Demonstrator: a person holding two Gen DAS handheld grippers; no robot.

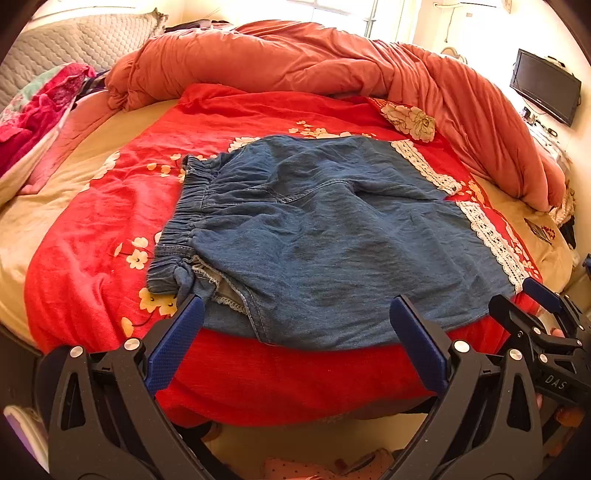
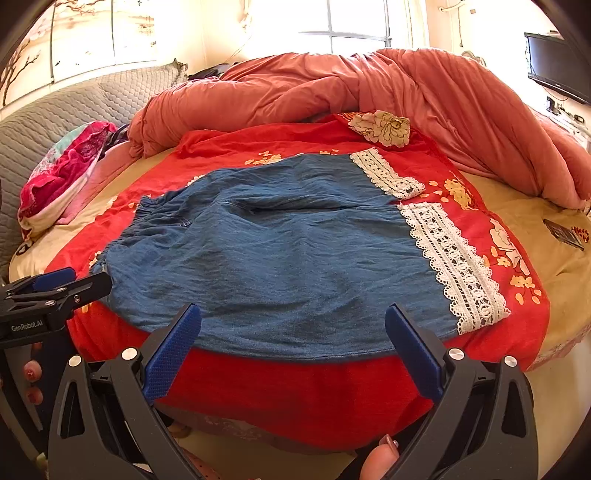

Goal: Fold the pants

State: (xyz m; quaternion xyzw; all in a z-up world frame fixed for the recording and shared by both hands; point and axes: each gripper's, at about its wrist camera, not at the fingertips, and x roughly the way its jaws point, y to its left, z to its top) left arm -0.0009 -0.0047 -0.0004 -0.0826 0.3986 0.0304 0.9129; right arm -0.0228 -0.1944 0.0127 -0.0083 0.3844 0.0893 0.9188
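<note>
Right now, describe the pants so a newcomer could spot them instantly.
Start at the bed, at the red floral blanket spread across its near half. The pants lie flat on it, just beyond both open grippers. They are the only blue denim there, with an elastic waistband and white lace hems.

Blue denim pants (image 1: 325,236), elastic waist, white lace hems, spread flat on bed

Ahead of my tools, a bed (image 1: 55,221) with a red floral blanket (image 2: 258,387); beyond it a bunched orange duvet (image 1: 295,62), bright window (image 2: 354,26), wall-mounted TV (image 1: 545,86) far right.
</note>
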